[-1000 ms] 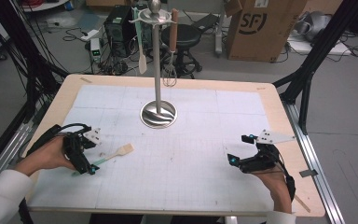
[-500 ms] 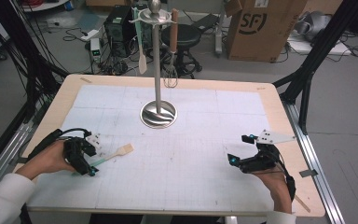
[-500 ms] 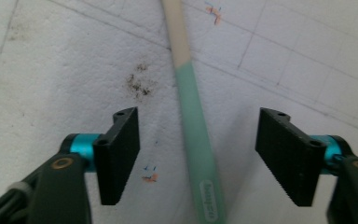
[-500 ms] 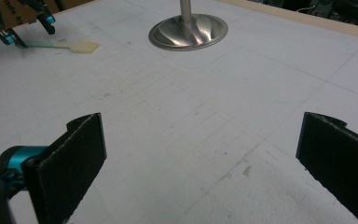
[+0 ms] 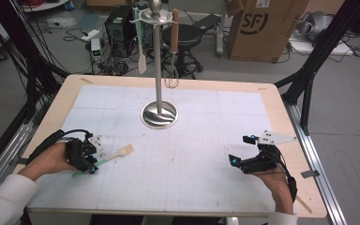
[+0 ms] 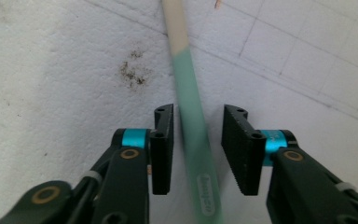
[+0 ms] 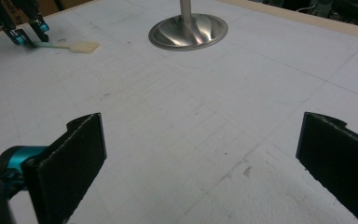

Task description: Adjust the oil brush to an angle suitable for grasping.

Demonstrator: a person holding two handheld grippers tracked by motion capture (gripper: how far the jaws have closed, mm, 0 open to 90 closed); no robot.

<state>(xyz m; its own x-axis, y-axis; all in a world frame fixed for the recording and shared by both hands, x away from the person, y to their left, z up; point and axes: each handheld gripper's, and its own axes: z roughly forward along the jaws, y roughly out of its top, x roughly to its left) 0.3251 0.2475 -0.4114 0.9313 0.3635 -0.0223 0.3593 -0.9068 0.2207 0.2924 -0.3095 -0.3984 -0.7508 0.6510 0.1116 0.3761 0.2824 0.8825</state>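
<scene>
White gridded matting covers the surface (image 5: 206, 154), and nearest the person the left hand-held gripper (image 6: 196, 149) has just been closing its jaws around the green handle of a spatula (image 5: 117, 153) that lies flat on the mat. A sliver of gap shows on either side of the handle, so the pads are not yet pressing. The handle runs off-centre and slightly askew between them; in my judgement one pad could meet it first and roll or skid the spatula away. The right hand-held gripper (image 7: 200, 158) rests wide open, well apart. Farther off stands the steel utensil stand (image 5: 159, 114).
</scene>
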